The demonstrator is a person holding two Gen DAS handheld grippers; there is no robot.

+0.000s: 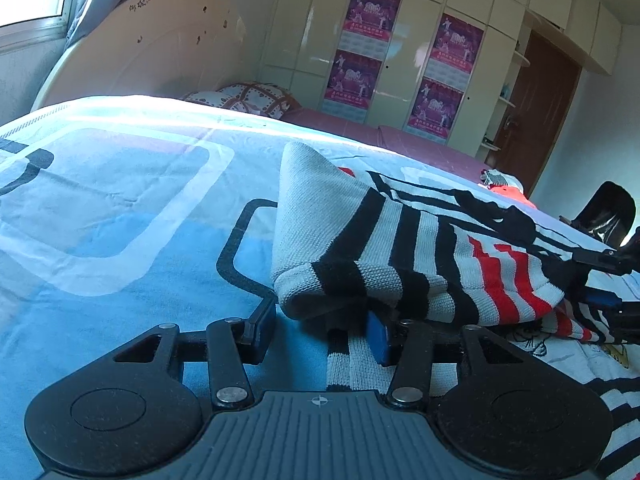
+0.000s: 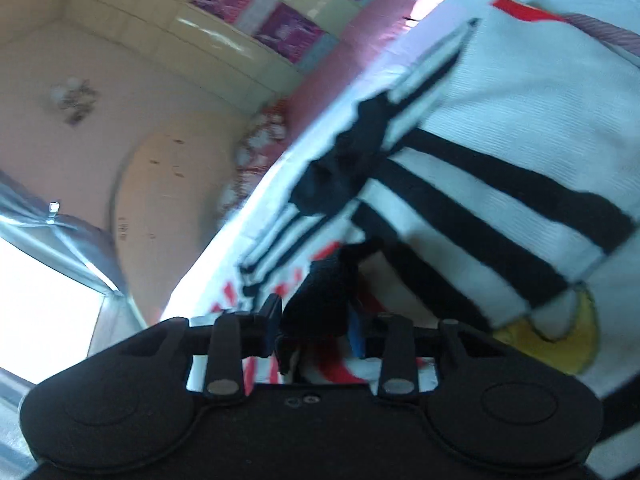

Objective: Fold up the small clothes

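A small knitted sweater (image 1: 400, 240), white with black and red stripes, lies bunched on the blue patterned bedsheet (image 1: 120, 208). One folded part stands up as a rounded fold just beyond my left gripper (image 1: 320, 336). Its jaws are apart on the sheet; the fold's lower edge hangs over the gap and the blue pad (image 1: 378, 338), unpinched. In the tilted, blurred right wrist view, my right gripper (image 2: 316, 328) is shut on a black bunch of the sweater (image 2: 500, 184), lifted close to the camera. My right gripper (image 1: 600, 280) also shows at the far right edge of the left wrist view.
A curved headboard (image 1: 152, 52) and a patterned pillow (image 1: 248, 98) are at the far end of the bed. Wardrobe doors with purple posters (image 1: 372, 12) and a brown door (image 1: 540, 112) stand behind. Another small garment (image 1: 504, 184) lies at the far bed edge, by a black chair (image 1: 608, 208).
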